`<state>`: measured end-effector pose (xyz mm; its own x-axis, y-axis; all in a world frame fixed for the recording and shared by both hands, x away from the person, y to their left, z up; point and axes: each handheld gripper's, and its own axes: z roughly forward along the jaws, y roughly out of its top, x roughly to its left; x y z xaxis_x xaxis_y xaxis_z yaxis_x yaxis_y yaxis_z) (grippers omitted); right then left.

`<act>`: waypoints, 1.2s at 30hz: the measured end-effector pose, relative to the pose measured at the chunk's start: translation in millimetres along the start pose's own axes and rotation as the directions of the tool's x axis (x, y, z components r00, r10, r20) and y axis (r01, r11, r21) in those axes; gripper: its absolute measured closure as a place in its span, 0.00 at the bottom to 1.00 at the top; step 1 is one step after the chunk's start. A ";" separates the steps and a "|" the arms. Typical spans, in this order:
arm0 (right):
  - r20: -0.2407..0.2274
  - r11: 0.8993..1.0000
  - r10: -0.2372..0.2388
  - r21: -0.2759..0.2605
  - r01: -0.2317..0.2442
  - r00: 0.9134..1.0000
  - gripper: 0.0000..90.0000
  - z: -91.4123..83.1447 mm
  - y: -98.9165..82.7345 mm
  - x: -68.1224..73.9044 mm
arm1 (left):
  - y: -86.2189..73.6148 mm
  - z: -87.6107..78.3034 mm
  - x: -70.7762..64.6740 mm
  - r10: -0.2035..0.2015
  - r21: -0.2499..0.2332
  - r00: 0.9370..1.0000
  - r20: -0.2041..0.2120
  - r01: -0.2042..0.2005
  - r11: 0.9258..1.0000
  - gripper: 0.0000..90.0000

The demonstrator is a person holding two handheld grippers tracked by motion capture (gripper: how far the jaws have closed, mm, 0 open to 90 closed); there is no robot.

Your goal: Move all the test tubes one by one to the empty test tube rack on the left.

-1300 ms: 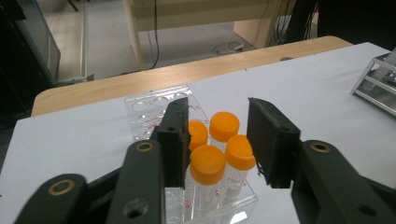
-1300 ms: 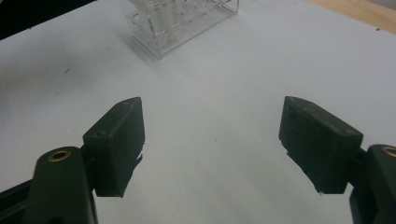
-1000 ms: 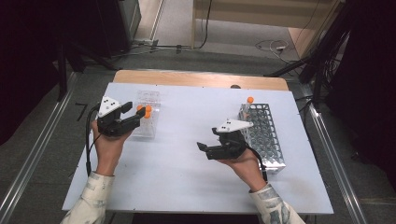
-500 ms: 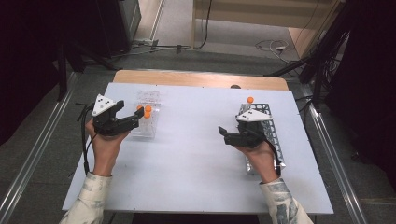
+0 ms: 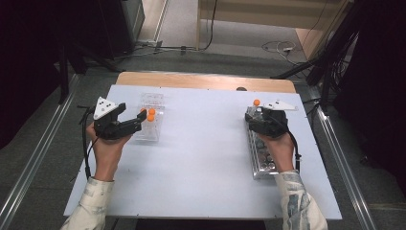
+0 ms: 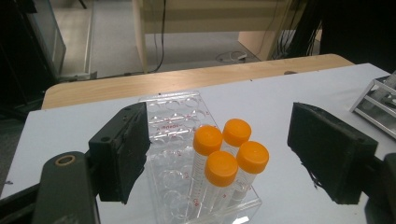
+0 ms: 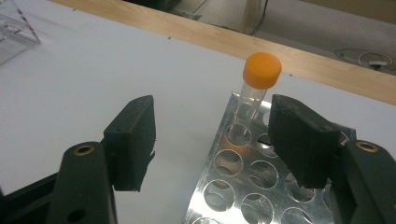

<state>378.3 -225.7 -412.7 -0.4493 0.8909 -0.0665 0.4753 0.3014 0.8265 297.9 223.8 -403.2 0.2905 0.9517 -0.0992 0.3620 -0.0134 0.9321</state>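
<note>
One orange-capped tube (image 7: 258, 100) is seen standing upright, long axis vertical, cap up, in a far corner hole of the metal rack (image 5: 262, 155) at 3 o'clock on the white counter (image 5: 201, 158). The right gripper (image 7: 212, 140) has just been closing; its fingers are parted either side of the tube, not pressing. Four capped tubes (image 6: 229, 161) are stood upright in the clear rack (image 6: 175, 140) at 9 o'clock; the left gripper (image 6: 219, 158) is held open around them. A wooden edge and grey floor lie beyond.

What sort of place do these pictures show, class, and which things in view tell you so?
Probably a lab or test workshop. Orange-capped tubes stand in a clear rack, another tube in a metal rack, on a white table with cables on the floor behind.
</note>
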 end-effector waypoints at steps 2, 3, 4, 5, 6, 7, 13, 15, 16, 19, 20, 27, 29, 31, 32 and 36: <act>0.007 1.000 0.011 0.007 -0.011 1.000 0.37 4.8 0.3 -2.6 | 0.2 -0.5 0.0 -0.002 -0.001 1.000 0.000 0.002 1.000 0.23; 0.007 1.000 0.010 0.013 -0.010 1.000 0.39 7.6 0.7 -4.4 | 0.2 -0.6 -0.1 -0.004 -0.004 1.000 -0.001 0.004 1.000 0.23; 0.013 1.000 0.019 0.020 -0.020 1.000 0.40 10.3 1.4 -6.4 | 0.3 -0.9 -0.1 -0.003 -0.005 1.000 -0.002 0.003 1.000 0.23; 0.019 0.999 0.028 0.027 -0.028 0.999 0.41 13.1 2.3 -8.7 | 0.4 -1.3 0.0 -0.003 -0.006 1.000 0.000 0.003 1.000 0.23; 0.026 0.999 0.034 0.034 -0.034 0.999 0.42 16.2 3.2 -11.4 | 0.4 -1.4 0.0 -0.004 -0.007 1.000 0.000 0.004 1.000 0.23; 0.035 0.998 0.041 0.043 -0.042 0.999 0.43 19.1 4.1 -13.9 | 0.4 -1.5 -0.1 -0.004 -0.008 1.000 0.000 0.004 1.000 0.23; 0.050 0.995 0.058 0.079 -0.062 0.997 0.52 33.0 5.4 -19.1 | 0.4 -2.1 -0.2 -0.001 -0.007 1.000 -0.001 0.001 1.000 0.24; 0.046 0.994 0.061 0.085 -0.064 0.997 0.55 36.3 8.4 -19.6 | 0.5 -2.3 -0.7 -0.002 -0.010 1.000 0.001 0.002 1.000 0.24; 0.045 0.994 0.059 0.085 -0.063 0.997 0.56 37.7 10.3 -19.3 | 0.5 -2.3 -0.9 -0.003 -0.011 1.000 0.000 0.003 1.000 0.24; 0.053 0.992 0.056 0.107 -0.061 0.997 0.60 43.1 15.0 -17.3 | 0.4 -2.3 -0.9 -0.001 -0.008 1.000 0.000 0.001 1.000 0.24; 0.051 0.992 0.061 0.112 -0.066 0.997 0.61 44.9 15.9 -17.8 | 0.4 -2.4 -0.8 -0.004 -0.010 1.000 0.001 0.004 1.000 0.24; 0.058 0.984 0.091 0.147 -0.099 0.994 0.71 54.2 16.2 -21.9 | 0.5 -4.5 -0.2 -0.005 -0.015 1.000 0.001 0.005 1.000 0.24; 0.057 0.985 0.098 0.140 -0.105 0.994 0.75 54.7 15.6 -23.1 | 0.5 -4.3 0.0 -0.004 -0.013 1.000 0.001 0.004 1.000 0.24; 0.058 0.985 0.097 0.137 -0.104 0.994 0.78 54.9 15.3 -23.5 | 0.4 -3.8 -0.2 -0.003 -0.011 1.000 0.000 0.003 1.000 0.24; 0.058 0.986 0.094 0.136 -0.102 0.994 0.78 55.0 15.1 -23.5 | 0.3 -3.6 -0.3 -0.004 -0.011 1.000 -0.001 0.004 1.000 0.24; 0.064 0.987 0.094 0.127 -0.101 0.994 0.79 54.0 14.8 -23.3 | 0.2 -3.4 -0.4 -0.001 -0.006 1.000 -0.003 0.001 1.000 0.24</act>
<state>436.6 -223.6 -429.1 -0.3532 0.9352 -0.0245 0.6109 0.2504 0.7511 294.9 224.5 -401.8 0.2873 0.9527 -0.0990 0.3570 -0.0106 0.9341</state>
